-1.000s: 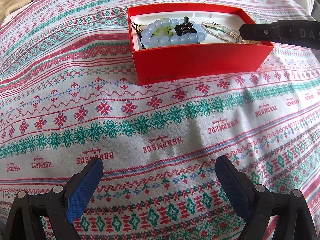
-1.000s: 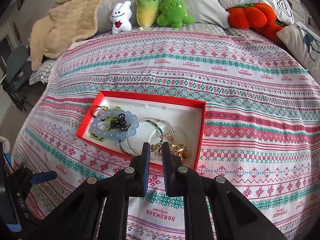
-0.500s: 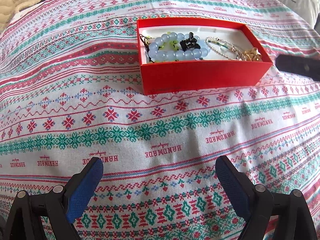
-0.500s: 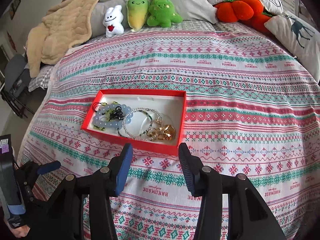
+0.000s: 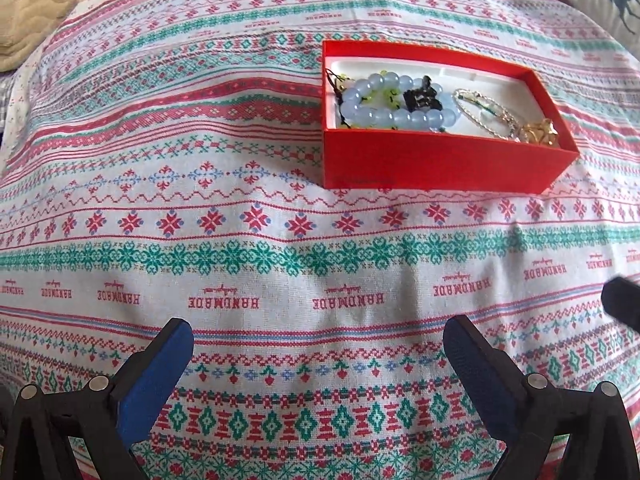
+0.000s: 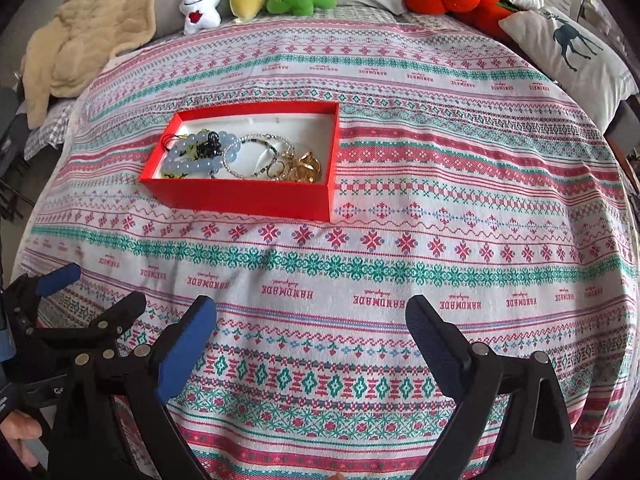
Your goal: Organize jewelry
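Both hand-held grippers have moved back from the red box since the earlier frames, and the right one has opened wide.

From the left wrist, the left hand-held gripper is wide open and holds nothing, well in front of the box. Inside the box lie a blue bead bracelet, a thin beaded bracelet and gold pieces.

From the right wrist, the right hand-held gripper is open and empty, also well in front of the box on the patterned bedspread. Gold pieces, perhaps rings, sit at the box's right end.

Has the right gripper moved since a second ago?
Yes. The right gripper has pulled back from the red box, where it was shut over the gold jewelry, and now hangs open over the bedspread.
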The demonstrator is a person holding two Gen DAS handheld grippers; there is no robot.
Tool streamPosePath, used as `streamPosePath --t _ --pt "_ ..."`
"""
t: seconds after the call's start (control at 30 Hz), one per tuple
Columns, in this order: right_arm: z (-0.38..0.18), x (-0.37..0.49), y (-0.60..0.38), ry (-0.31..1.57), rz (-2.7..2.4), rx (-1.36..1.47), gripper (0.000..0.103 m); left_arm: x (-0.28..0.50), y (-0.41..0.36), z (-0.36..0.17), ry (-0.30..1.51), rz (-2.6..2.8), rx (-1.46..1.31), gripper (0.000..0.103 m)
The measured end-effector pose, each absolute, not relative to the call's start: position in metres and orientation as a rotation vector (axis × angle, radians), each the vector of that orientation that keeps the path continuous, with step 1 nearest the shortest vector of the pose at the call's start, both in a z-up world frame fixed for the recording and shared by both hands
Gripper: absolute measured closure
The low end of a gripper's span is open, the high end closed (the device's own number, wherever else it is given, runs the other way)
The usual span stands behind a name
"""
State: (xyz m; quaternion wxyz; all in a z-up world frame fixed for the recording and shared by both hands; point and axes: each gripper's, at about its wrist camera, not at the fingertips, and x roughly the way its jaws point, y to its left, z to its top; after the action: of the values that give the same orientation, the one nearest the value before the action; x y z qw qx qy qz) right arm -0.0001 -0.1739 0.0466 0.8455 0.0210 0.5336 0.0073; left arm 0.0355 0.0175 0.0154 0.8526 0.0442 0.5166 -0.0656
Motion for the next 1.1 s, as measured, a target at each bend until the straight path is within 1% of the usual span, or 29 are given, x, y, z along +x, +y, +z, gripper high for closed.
streamPosePath --t 0.1,0.53,1.1 --pt "0.041 -0.002 -0.171 1.145 -0.002 0.026 0.001 0.034 0.019 0.018 1.071 -0.112 0.095 0.001" --pt "0.032 0.0 -0.159 1.17 0.017 -0.023 0.001 0.038 0.021 0.014 1.09 -0.105 0.074 0.001" --pt "0.028 0.0 -0.16 1.182 0.013 -0.012 0.001 0.036 0.018 0.012 1.092 -0.11 0.084 0.001"
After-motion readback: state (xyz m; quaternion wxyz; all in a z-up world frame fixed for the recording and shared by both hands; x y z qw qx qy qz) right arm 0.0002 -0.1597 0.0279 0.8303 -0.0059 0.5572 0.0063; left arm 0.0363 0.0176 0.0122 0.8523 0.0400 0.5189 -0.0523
